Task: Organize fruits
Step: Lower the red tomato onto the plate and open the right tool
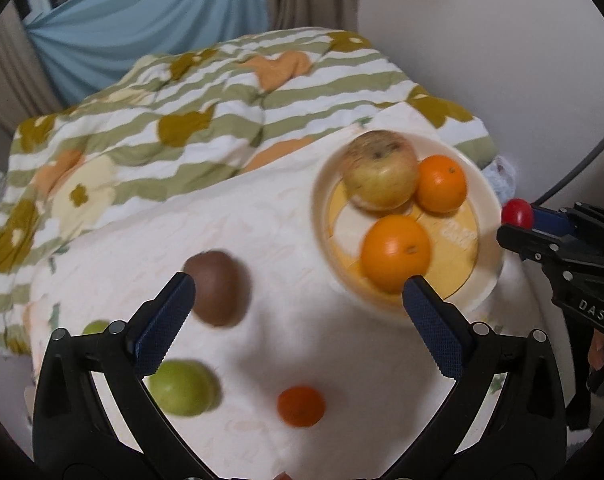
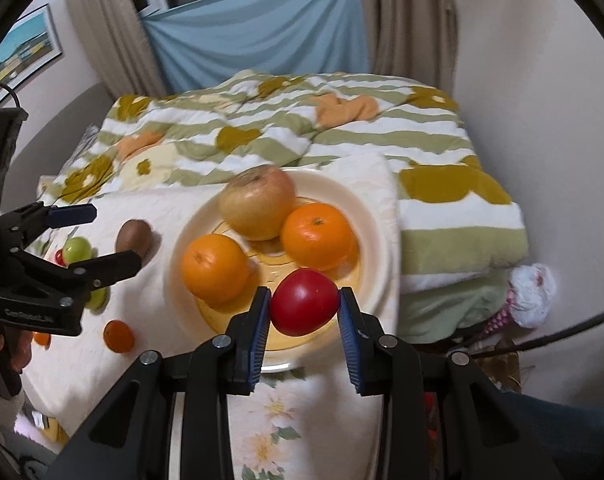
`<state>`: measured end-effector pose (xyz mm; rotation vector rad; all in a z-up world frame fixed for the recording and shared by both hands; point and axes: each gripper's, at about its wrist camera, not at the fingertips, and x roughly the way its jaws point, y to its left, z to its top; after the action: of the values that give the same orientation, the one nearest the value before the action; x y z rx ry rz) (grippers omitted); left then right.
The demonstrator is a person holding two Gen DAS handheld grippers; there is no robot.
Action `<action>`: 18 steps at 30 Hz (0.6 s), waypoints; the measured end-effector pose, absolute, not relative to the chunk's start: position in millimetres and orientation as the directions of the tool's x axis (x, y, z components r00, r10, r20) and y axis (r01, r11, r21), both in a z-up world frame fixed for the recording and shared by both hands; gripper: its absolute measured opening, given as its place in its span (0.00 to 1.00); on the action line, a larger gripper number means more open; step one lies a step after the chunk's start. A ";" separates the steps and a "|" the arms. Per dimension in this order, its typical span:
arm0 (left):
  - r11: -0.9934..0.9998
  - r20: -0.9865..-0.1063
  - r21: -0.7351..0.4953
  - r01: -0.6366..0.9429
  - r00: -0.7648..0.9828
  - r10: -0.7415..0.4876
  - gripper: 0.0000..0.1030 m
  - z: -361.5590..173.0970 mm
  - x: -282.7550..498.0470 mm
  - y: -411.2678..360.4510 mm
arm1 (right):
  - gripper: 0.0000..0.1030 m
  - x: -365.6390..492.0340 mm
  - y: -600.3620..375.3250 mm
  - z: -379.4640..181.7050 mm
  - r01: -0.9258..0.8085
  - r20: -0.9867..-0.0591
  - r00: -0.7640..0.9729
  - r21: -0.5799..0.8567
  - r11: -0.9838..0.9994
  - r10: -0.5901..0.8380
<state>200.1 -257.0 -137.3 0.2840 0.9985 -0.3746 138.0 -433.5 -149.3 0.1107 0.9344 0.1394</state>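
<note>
Plate [image 2: 377, 240]: cream rim, yellow centre, sits on a white cloth [image 1: 286, 208] spread over a bed.
On the plate, count 3: one yellow-red apple [image 2: 258, 202] at the far side, two oranges [image 2: 317, 236] in front of it, one left and one right. Apple touches both oranges.
Off the plate on the cloth, left wrist view: one brown kiwi [image 1: 218, 288], one green apple [image 1: 182, 388] near the left finger, one small orange fruit [image 1: 301, 400]; a second green fruit [image 1: 96, 327] shows partly behind the gripper frame. The right wrist view also shows something small and red beside a green fruit; cannot tell what.
Left gripper [image 1: 300, 294]: jaws spread wide, nothing between them, above the cloth between kiwi and plate.
Right gripper [image 2: 304, 309]: jaws closed on one red tomato [image 2: 303, 307], a pad pressing each side, held over the near edge of the plate.
Behind the cloth: one striped green-and-white quilt [image 2: 421, 140].
</note>
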 end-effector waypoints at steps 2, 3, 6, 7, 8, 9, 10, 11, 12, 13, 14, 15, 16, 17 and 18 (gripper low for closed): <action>0.911 -0.856 0.072 0.406 0.493 -0.153 1.00 -137.1 195.5 -247.6 | 0.30 141.5 -428.3 -153.4 -0.099 -0.791 0.583 0.157 0.983 0.185; 0.914 -0.857 0.075 0.398 0.495 -0.145 1.00 -137.1 193.9 -244.1 | 0.30 143.6 -425.8 -155.4 -0.114 -0.791 0.580 0.158 0.981 0.195; 0.927 -0.860 0.079 0.367 0.495 -0.123 1.00 -138.3 187.8 -231.7 | 0.30 151.5 -419.1 -163.5 -0.151 -0.791 0.574 0.154 0.976 0.213; 0.931 -0.861 0.076 0.358 0.494 -0.119 1.00 -138.8 185.8 -228.2 | 0.30 153.9 -417.9 -165.8 -0.163 -0.792 0.571 0.149 0.975 0.217; 0.935 -0.863 0.072 0.347 0.491 -0.116 1.00 -139.6 183.9 -223.8 | 0.30 154.8 -416.5 -167.3 -0.171 -0.793 0.569 0.143 0.975 0.217; 0.938 -0.865 0.070 0.340 0.489 -0.113 1.00 -140.4 182.7 -221.5 | 0.30 156.7 -415.3 -169.2 -0.180 -0.795 0.568 0.135 0.974 0.215; 0.940 -0.866 0.070 0.333 0.488 -0.109 1.00 -141.3 181.2 -218.9 | 0.30 158.8 -414.1 -171.6 -0.191 -0.795 0.566 0.129 0.973 0.217; 0.942 -0.866 0.071 0.328 0.489 -0.105 1.00 -142.2 179.2 -216.0 | 0.30 160.7 -413.6 -173.0 -0.199 -0.797 0.562 0.130 0.971 0.222; 0.944 -0.865 0.072 0.323 0.491 -0.102 1.00 -142.6 177.1 -215.1 | 0.30 161.4 -413.2 -174.9 -0.209 -0.799 0.556 0.131 0.969 0.228; 0.945 -0.865 0.074 0.318 0.493 -0.097 1.00 -143.0 175.7 -215.1 | 0.30 162.2 -412.2 -176.2 -0.217 -0.802 0.553 0.126 0.968 0.228; 0.946 -0.865 0.075 0.314 0.492 -0.095 1.00 -144.2 173.9 -213.9 | 0.30 162.3 -410.5 -177.3 -0.224 -0.804 0.552 0.114 0.968 0.222; 0.947 -0.867 0.076 0.312 0.490 -0.092 1.00 -145.6 173.2 -213.7 | 0.30 162.2 -408.2 -178.2 -0.226 -0.804 0.556 0.098 0.969 0.211; 0.948 -0.868 0.078 0.309 0.488 -0.088 1.00 -147.4 172.1 -213.2 | 0.30 161.8 -407.3 -179.4 -0.228 -0.806 0.556 0.089 0.970 0.205; 0.949 -0.871 0.079 0.305 0.484 -0.083 1.00 -149.5 171.1 -213.1 | 0.30 161.6 -407.0 -180.5 -0.231 -0.807 0.554 0.088 0.969 0.205; 0.949 -0.873 0.079 0.304 0.481 -0.081 1.00 -150.6 170.0 -214.1 | 0.31 161.8 -406.8 -181.4 -0.230 -0.809 0.552 0.086 0.969 0.202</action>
<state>170.0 -214.1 -150.6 0.2356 1.0448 -0.2374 161.8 -406.8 -181.4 -0.0314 0.9522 0.2558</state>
